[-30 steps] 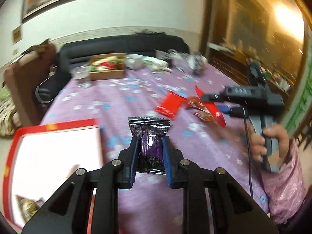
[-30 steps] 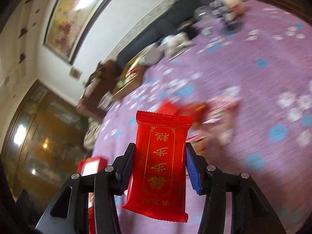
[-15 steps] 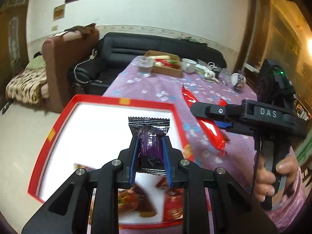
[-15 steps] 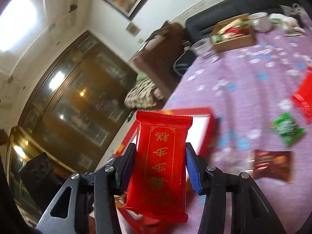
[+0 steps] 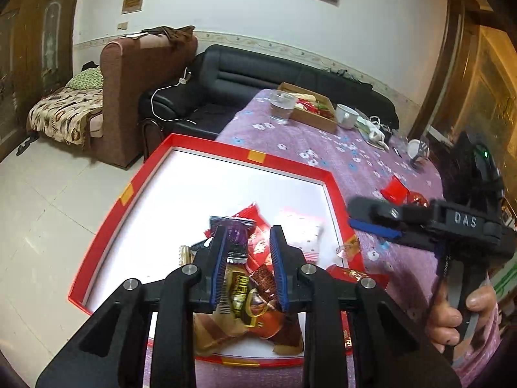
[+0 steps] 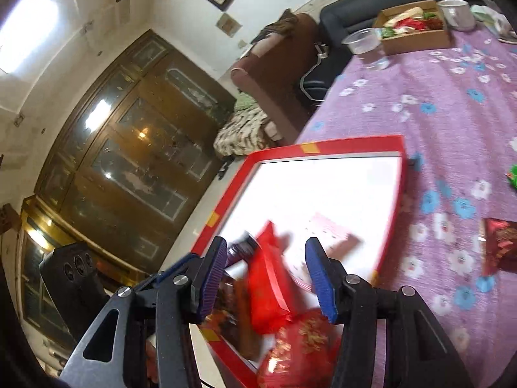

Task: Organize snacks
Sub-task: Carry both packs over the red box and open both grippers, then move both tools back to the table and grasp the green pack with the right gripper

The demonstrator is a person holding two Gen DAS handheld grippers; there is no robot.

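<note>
Red packet (image 6: 266,287) drops between the wide right claw (image 6: 271,278); left claw (image 5: 247,266) gapes beside the purple packet (image 5: 234,236).

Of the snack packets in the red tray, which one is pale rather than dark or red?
The white packet with small pink dots, lying in the red tray just right of the left gripper; its neighbours are red, brown or purple.

Snacks (image 5: 258,278) in box (image 5: 206,147); box on table (image 5: 323,142).

red packet (image 6: 268,291) between right fingers: motion-blurred, print unreadable | box (image 5: 106,220) near edge: hidden behind left gripper (image 5: 247,268) | snack pile under it: half covered, can't tell which
</note>
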